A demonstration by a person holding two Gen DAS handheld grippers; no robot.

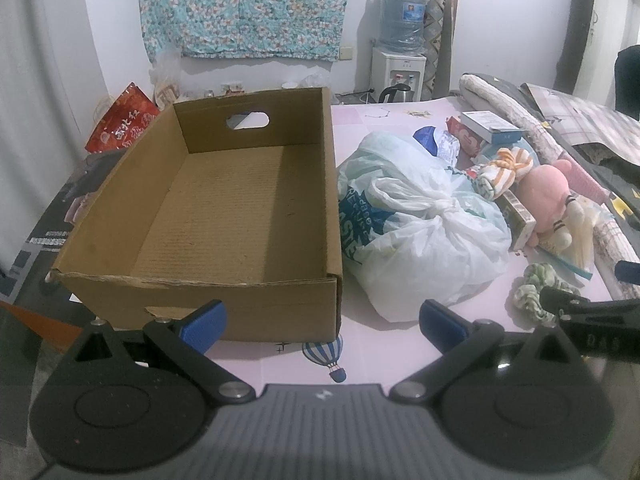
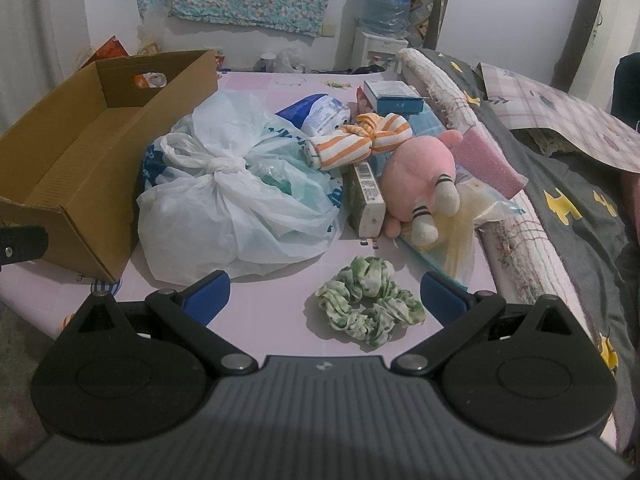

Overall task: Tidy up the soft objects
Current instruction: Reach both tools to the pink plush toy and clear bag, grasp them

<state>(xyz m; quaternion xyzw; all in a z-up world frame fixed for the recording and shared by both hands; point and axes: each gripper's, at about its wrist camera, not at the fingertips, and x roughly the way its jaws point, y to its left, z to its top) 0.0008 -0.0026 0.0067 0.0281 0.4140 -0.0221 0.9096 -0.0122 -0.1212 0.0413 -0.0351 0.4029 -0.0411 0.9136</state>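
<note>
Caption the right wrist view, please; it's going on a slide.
Open right gripper poised over a green scrunchie, with plush toy, tied plastic bag and cardboard box beyond.

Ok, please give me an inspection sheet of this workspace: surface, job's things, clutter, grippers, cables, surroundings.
Surface: pink patterned table cover, mostly covered at the right.
Job's things: cardboard box empty; green scrunchie lying alone; pink plush toy on its side; orange striped cloth knotted.
Clutter: tied plastic bag beside the box; small cartons behind.
Grippers: left gripper open, holding nothing; right gripper open, its fingers at either side of the scrunchie, not touching.
Cables: nothing seen.
Surroundings: water dispenser, floral cloth on the wall.
</note>
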